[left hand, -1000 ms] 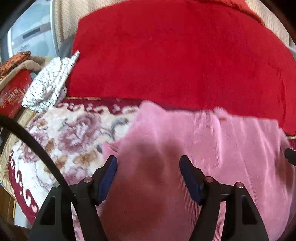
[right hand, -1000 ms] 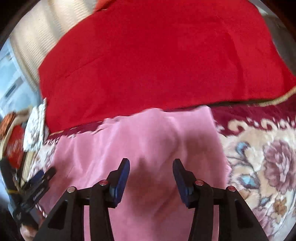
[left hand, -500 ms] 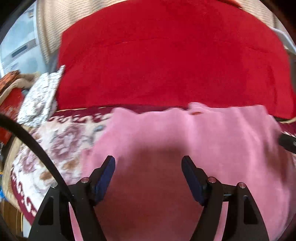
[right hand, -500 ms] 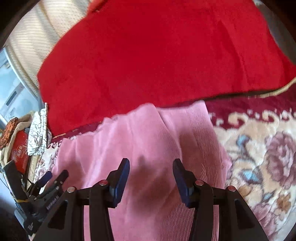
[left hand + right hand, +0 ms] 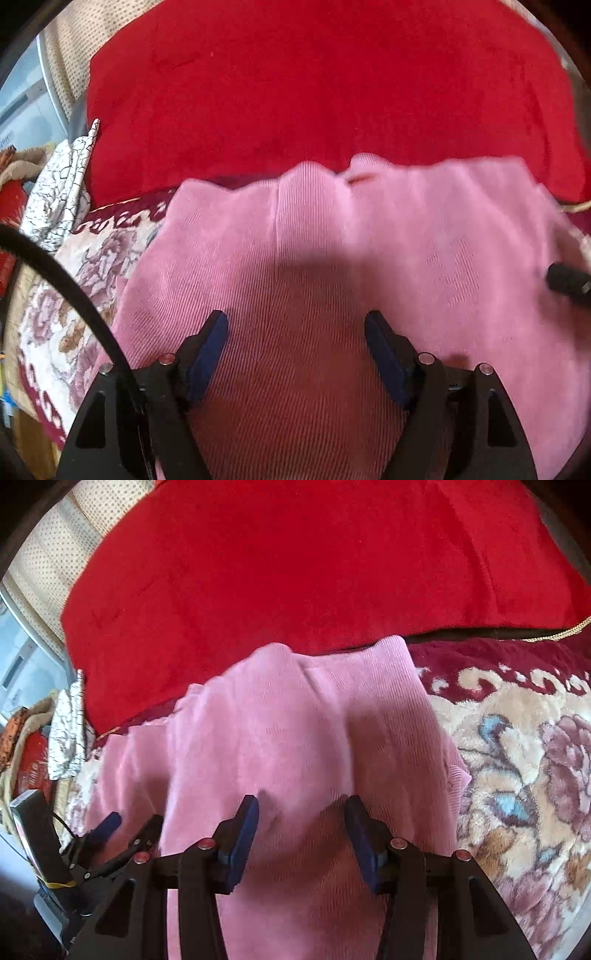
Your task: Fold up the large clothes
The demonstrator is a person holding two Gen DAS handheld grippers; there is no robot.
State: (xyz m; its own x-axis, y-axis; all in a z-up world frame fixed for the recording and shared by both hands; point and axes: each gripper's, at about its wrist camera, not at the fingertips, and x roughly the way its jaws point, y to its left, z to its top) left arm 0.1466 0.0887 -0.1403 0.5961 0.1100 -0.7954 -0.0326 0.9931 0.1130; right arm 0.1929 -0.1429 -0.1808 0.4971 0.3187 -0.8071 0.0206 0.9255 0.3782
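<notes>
Floral bedding (image 5: 517,760) carries the pink garment (image 5: 288,738), lying just below the red blanket (image 5: 295,572); left gripper (image 5: 295,332) gapes wide, right gripper (image 5: 301,812) half open, neither clamping cloth, so each should pinch an edge squarely before folding.

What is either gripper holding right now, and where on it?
Nothing: both the left gripper and right gripper hang open over the pink garment, pads unpinched.

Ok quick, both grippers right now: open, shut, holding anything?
Left gripper: open, nothing gripped, over the pink garment.
Right gripper: open, nothing gripped, above the same garment.
</notes>
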